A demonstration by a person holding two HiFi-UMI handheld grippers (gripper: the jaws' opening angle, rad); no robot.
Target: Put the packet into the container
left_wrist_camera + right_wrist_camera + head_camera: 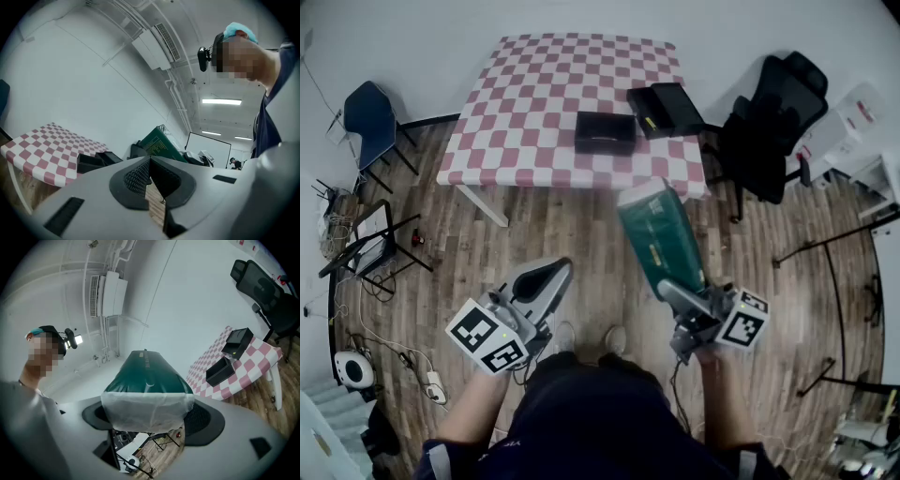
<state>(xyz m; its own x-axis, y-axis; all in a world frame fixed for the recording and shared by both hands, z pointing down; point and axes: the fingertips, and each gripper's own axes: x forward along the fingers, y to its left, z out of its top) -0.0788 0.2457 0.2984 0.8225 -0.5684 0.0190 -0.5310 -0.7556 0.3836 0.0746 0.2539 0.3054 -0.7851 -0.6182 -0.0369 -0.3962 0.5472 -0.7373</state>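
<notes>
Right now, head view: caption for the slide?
Right claw grips green packet; black container sits on the checkered table ahead.

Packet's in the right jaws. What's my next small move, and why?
Probably carry the right gripper forward toward the table: it grips the green packet over the floor, well short of the open black container. The left gripper is shut and empty.
</notes>
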